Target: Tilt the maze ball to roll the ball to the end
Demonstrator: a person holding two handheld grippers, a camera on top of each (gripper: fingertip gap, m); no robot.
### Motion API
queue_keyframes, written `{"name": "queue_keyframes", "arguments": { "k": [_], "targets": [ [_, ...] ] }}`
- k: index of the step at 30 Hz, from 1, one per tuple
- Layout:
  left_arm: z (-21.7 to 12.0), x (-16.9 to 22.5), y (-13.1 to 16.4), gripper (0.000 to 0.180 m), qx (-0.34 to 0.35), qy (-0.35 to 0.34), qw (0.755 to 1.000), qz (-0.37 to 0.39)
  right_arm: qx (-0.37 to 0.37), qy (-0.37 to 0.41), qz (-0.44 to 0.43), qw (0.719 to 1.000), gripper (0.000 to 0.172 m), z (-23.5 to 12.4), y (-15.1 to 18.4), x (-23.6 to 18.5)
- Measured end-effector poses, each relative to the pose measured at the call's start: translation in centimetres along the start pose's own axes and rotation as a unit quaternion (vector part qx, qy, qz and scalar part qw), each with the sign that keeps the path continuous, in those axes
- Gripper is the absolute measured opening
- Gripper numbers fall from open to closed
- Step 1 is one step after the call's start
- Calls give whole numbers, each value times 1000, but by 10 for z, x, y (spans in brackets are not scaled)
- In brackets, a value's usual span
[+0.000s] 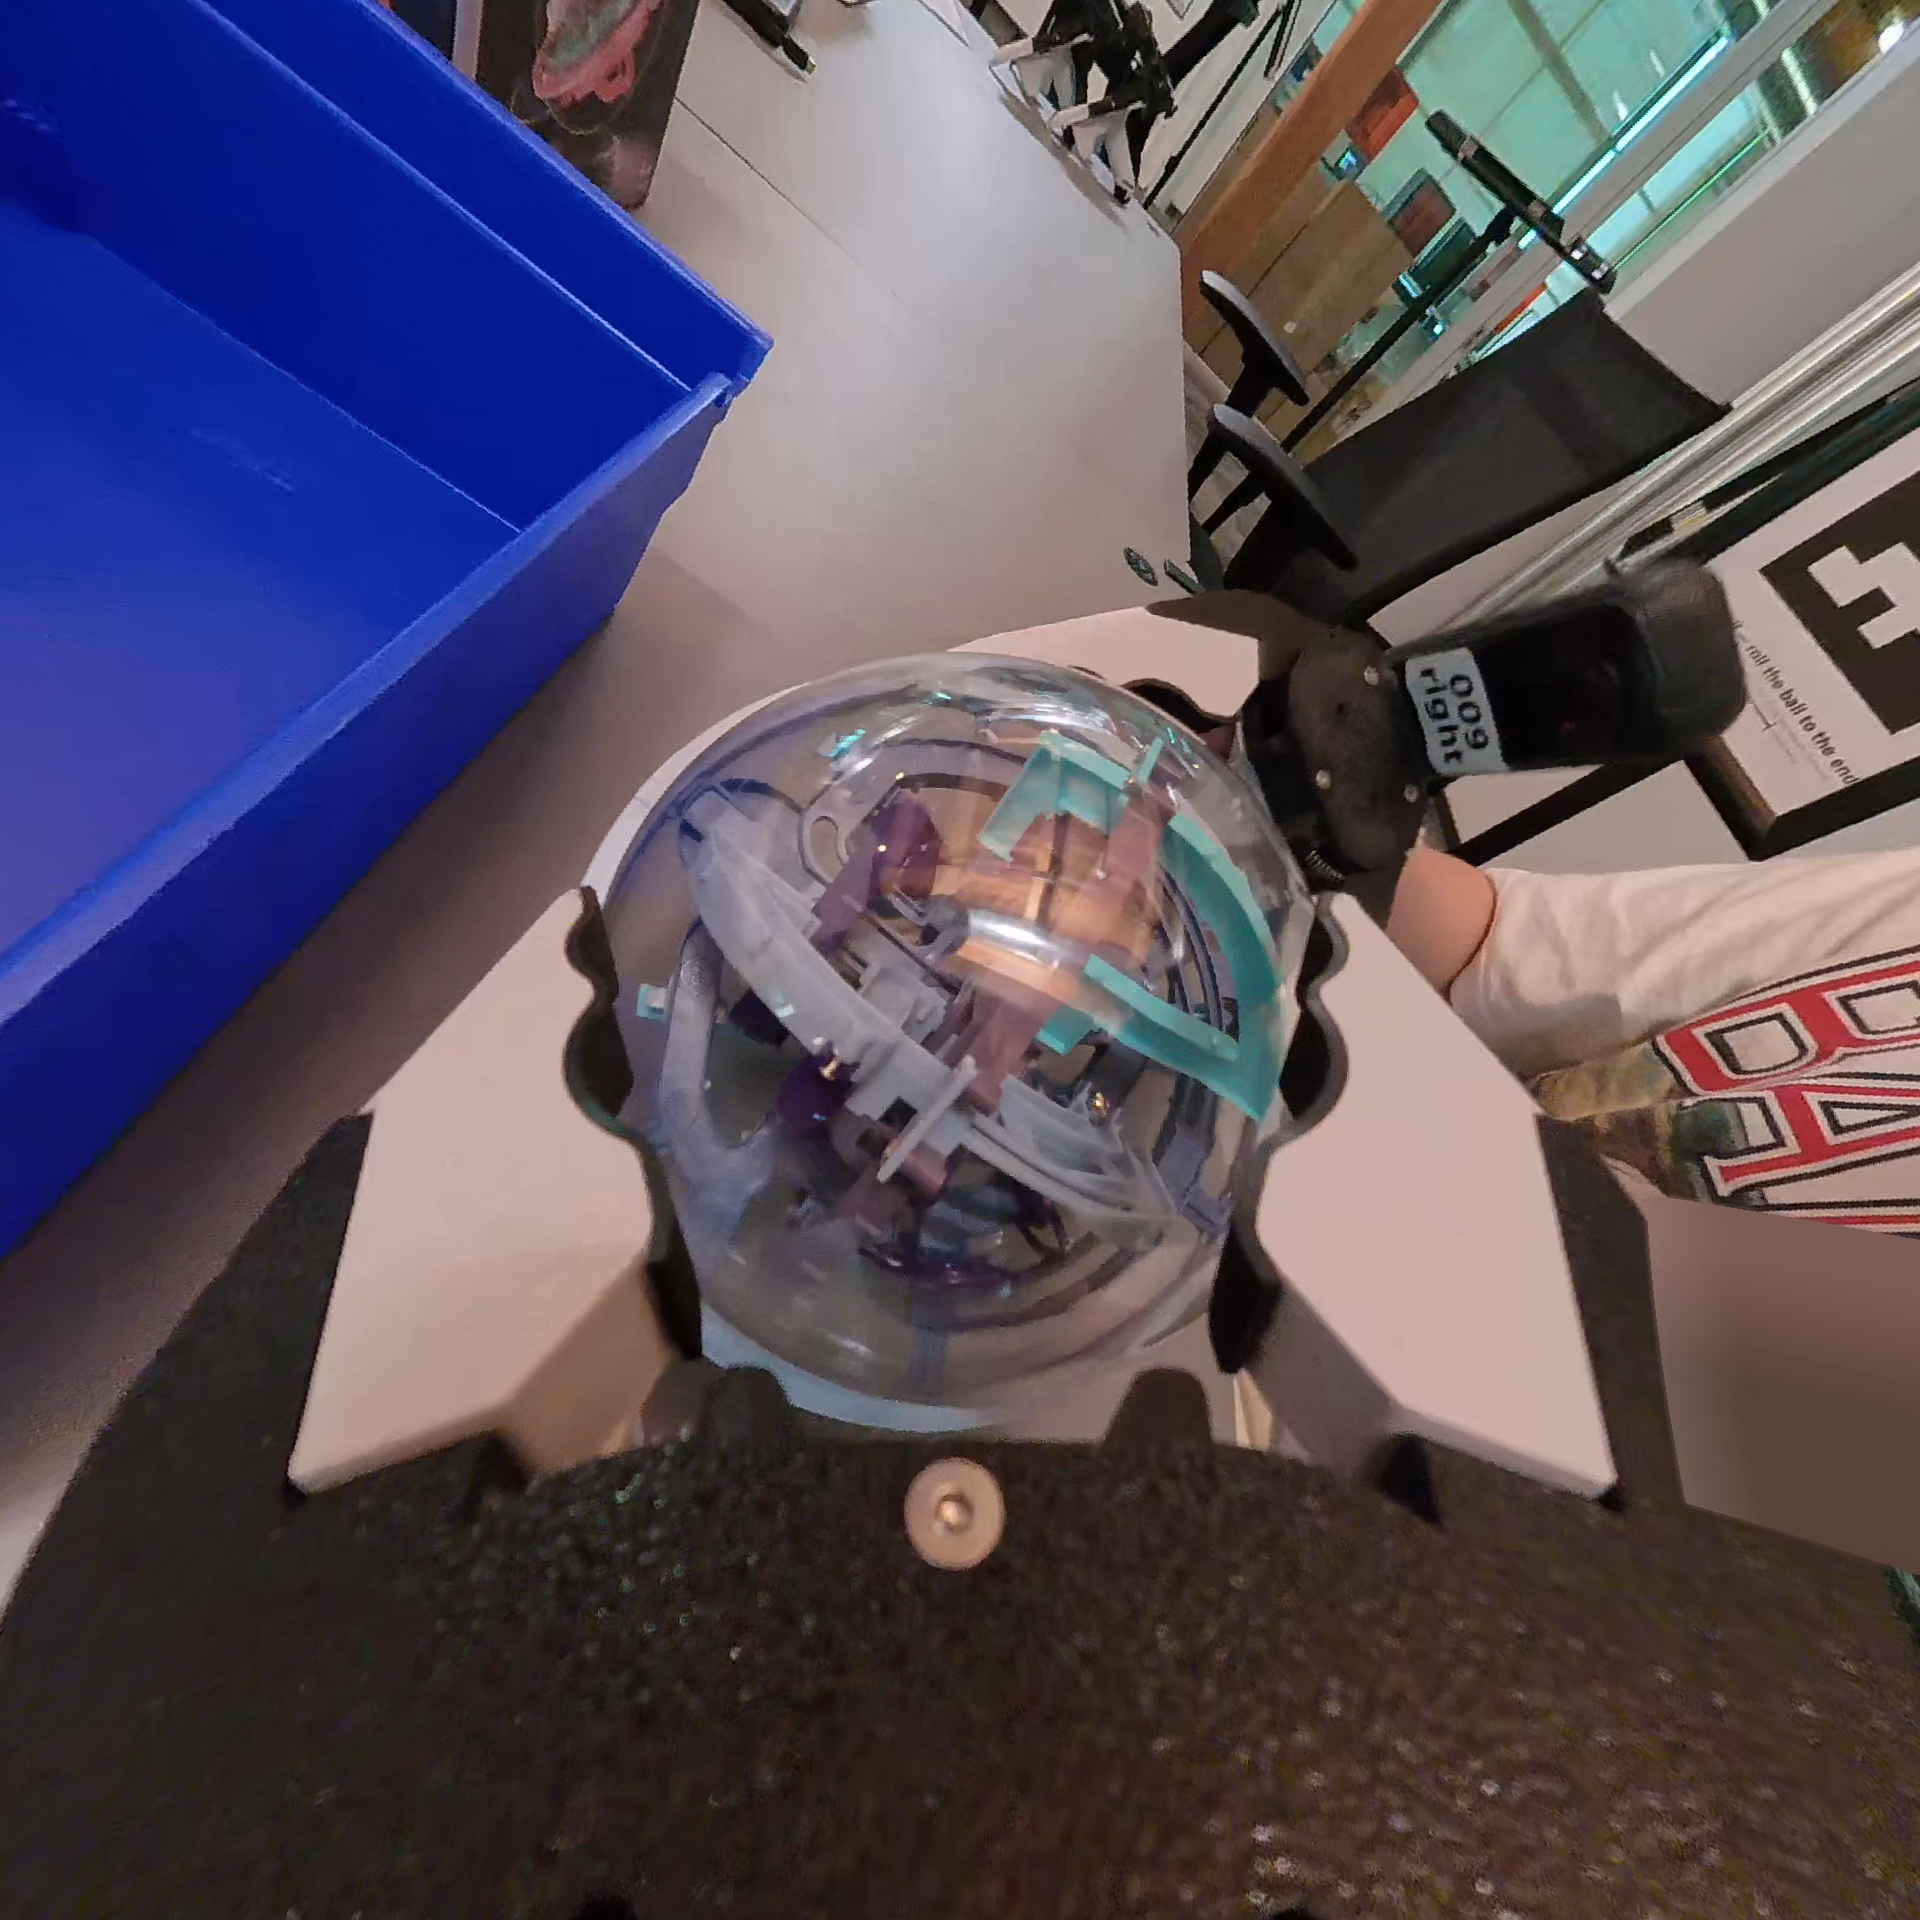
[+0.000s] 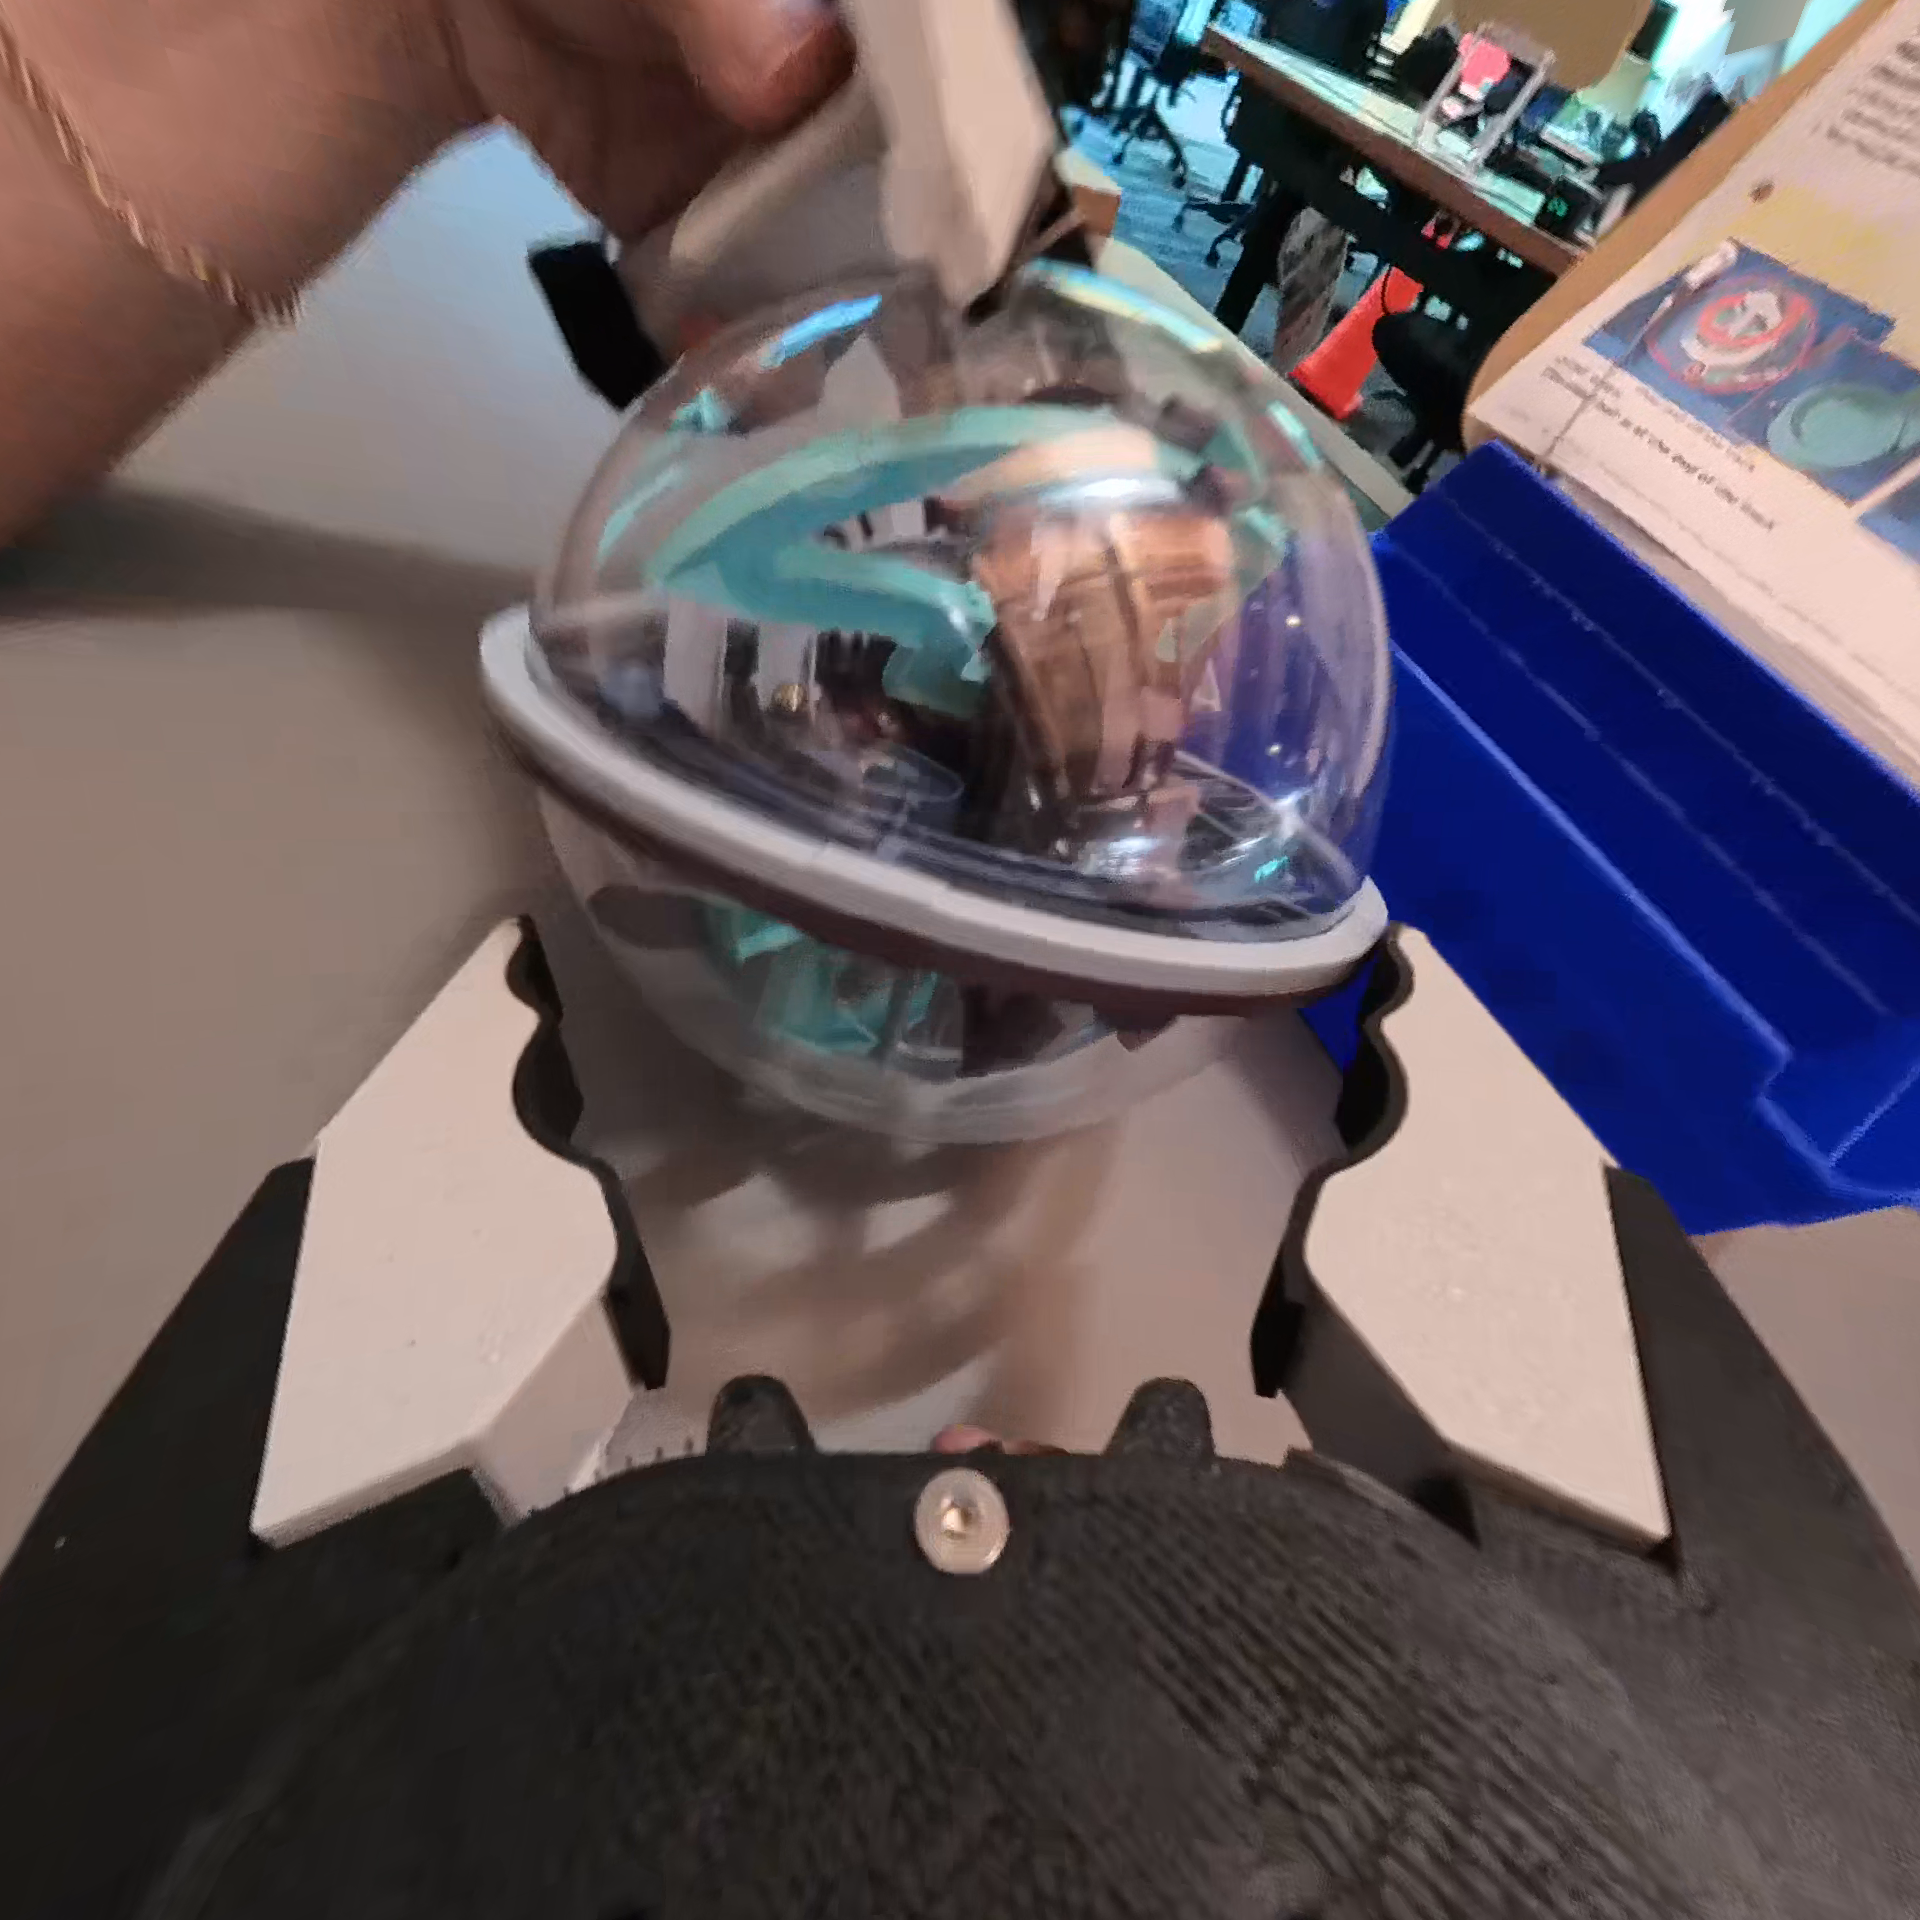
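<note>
Left wrist view puts the maze ball (image 1: pixel 956 997) squarely between my left tool's (image 1: pixel 951 997) two wide-spread fingers, both dark wavy pads (image 1: pixel 597 1018) pressed against its clear shell, so I have it clamped and lifted above the grey bench (image 1: pixel 914 436). Inside I see grey, purple and teal tracks, but I cannot pick out the small rolling ball. My right tool (image 2: pixel 956 1029) is spread wide as well; in the right wrist view the ball's grey middle band (image 2: pixel 914 894) touches its right pad (image 2: pixel 1371 1018), while the left pad looks clear of the shell, so I cannot tell whether it truly grips. A blue bin (image 1: pixel 312 520) sits just beside the ball on the bench, a printed sheet (image 2: pixel 1714 343) leaning behind it. I judge the tilting is under way. To do it well I would turn slowly in small wrist rolls, keep both pads seated on the widest part of the shell, and pause whenever the tracks blur.
</note>
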State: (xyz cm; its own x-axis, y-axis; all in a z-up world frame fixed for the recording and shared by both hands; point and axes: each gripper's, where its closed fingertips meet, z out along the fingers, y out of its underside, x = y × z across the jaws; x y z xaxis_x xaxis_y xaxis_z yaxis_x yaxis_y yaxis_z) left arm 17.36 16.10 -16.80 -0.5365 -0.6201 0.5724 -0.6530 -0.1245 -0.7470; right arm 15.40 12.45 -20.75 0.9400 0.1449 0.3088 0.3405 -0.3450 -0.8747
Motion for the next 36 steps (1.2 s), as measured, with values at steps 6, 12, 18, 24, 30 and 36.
{"name": "queue_keyframes", "arguments": {
  "k": [6, 12, 18, 24, 30, 36],
  "targets": [
    [-4, 1, 2, 126, 3, 11, 1000, 6, 33, -22, -46, 998, 151, 13, 0, 4],
    [-13, -5, -5, 124, 13, -30, 998, 51, 58, 15, -41, 997, 149, 20, -16, 4],
    [-15, 3, -10, 114, 11, -66, 991, 115, 74, 39, -20, 996, 150, 23, -31, 2],
    [-12, 3, 1, 136, -29, -87, 991, 95, 66, 60, -51, 995, 150, 33, -42, -4],
    [-21, -4, 10, 135, -63, -134, 985, 87, 44, 76, -101, 991, 152, 39, -40, -8],
    [-14, 1, 8, 134, -61, -103, 984, 128, 19, 27, -84, 996, 152, 30, -18, 0]
  ]
}}
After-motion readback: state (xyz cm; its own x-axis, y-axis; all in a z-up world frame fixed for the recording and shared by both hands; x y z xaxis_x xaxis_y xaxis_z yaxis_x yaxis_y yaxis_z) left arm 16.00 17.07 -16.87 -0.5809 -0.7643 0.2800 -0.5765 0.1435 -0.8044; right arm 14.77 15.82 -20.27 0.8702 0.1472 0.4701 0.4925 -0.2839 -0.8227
